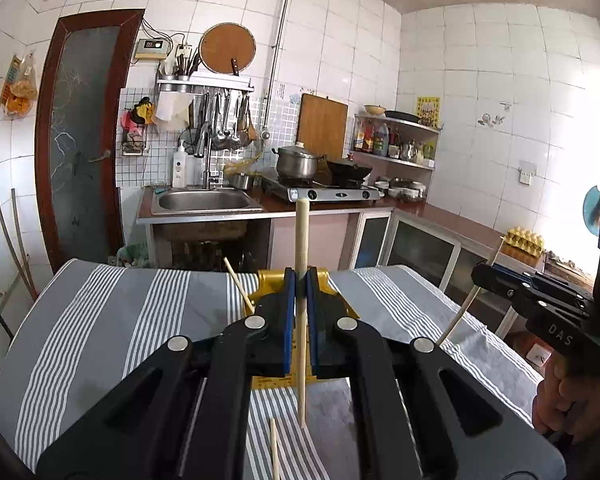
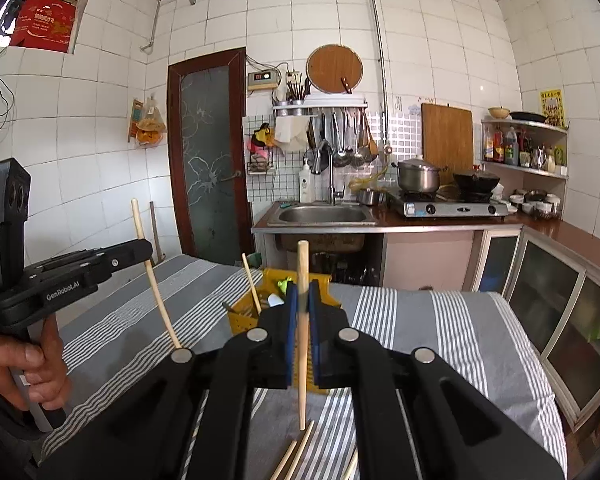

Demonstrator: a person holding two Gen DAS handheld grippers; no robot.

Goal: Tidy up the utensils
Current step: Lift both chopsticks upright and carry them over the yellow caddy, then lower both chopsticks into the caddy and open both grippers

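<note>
Left tongs (image 1: 299, 280) are clamped on an upright chopstick (image 1: 301, 248); right tongs (image 2: 303, 292) likewise pinch another chopstick (image 2: 302, 272). Beyond both, at twelve o'clock, a yellow basket (image 2: 244, 316) sits on the striped surface (image 2: 440, 320). Loose chopsticks (image 2: 300, 452) lie at six o'clock.

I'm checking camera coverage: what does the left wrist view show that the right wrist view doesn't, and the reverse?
Only the left wrist view: a yellow egg tray on the side counter and the right tongs from outside, shut on a pale wooden chopstick.

Only the right wrist view: a red cardboard box high on the wall and the left tongs from outside.

Both: the yellow plastic basket, grey striped tablecloth and steel sink.
</note>
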